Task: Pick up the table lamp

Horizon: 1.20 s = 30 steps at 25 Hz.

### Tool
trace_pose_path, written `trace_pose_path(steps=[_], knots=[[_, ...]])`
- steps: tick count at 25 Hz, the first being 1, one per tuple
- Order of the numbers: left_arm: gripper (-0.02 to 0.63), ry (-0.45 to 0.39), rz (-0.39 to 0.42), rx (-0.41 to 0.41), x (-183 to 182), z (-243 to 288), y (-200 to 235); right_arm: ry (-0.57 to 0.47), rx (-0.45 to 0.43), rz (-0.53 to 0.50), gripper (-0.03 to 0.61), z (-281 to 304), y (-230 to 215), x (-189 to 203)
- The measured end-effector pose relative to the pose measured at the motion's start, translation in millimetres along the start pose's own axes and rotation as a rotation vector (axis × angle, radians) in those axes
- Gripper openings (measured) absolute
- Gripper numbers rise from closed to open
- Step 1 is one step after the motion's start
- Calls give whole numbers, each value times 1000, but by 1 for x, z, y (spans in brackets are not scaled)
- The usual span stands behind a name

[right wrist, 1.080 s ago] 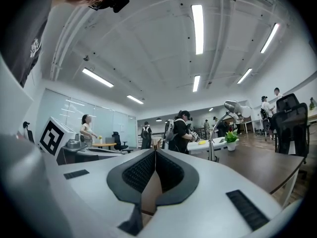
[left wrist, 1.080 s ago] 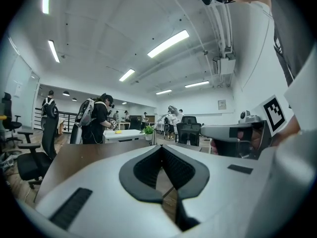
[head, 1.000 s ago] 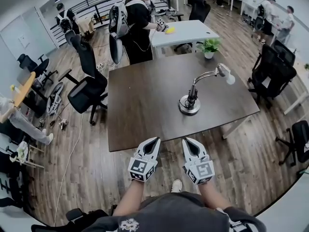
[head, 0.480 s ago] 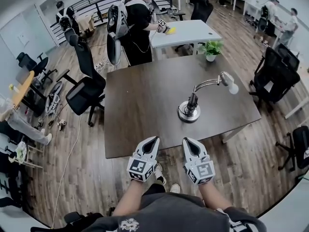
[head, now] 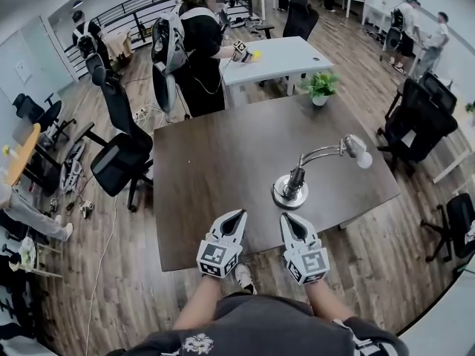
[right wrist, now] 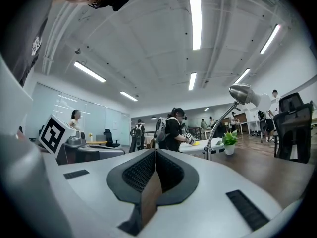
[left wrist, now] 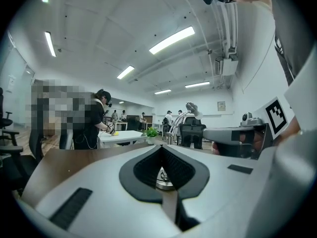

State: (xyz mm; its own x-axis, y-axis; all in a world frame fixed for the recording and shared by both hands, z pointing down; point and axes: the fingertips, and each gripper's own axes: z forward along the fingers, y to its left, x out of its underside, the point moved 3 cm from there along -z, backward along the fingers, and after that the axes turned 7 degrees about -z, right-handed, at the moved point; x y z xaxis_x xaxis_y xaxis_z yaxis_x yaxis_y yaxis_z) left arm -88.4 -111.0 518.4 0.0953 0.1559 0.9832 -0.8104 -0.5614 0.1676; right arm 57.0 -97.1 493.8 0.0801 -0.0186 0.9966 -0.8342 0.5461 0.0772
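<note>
As it rests on a round metal base, the table lamp stands upright on the near right part of the dark table. Its bent silver neck reaches toward the table's right edge and ends in a pale head.

At the table's near edge, 2 tongs point level toward the lamp. The left gripper has its jaws together at the tips with nothing held. The right gripper is pressed closed in the same way and is also empty. Only bare tabletop lies between them and the lamp's base.

At the table's far edge, a white pot holds a green plant. Beyond that edge stands a white table with a small yellow thing on it. A person with a backpack stands at the white table, working with another pair of marked grippers.

A black office chair sits off the dark table's left side, and more black chairs sit off its right side. All of them stand on the wooden floor. More people stand farther off, past the table's far right corner.
</note>
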Motion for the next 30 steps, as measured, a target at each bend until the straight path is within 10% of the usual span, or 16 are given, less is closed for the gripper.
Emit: trace_pose_path(steps=[30], knots=[[6, 32, -27, 143, -4, 91, 64, 91, 261, -7, 26, 69, -63, 21]])
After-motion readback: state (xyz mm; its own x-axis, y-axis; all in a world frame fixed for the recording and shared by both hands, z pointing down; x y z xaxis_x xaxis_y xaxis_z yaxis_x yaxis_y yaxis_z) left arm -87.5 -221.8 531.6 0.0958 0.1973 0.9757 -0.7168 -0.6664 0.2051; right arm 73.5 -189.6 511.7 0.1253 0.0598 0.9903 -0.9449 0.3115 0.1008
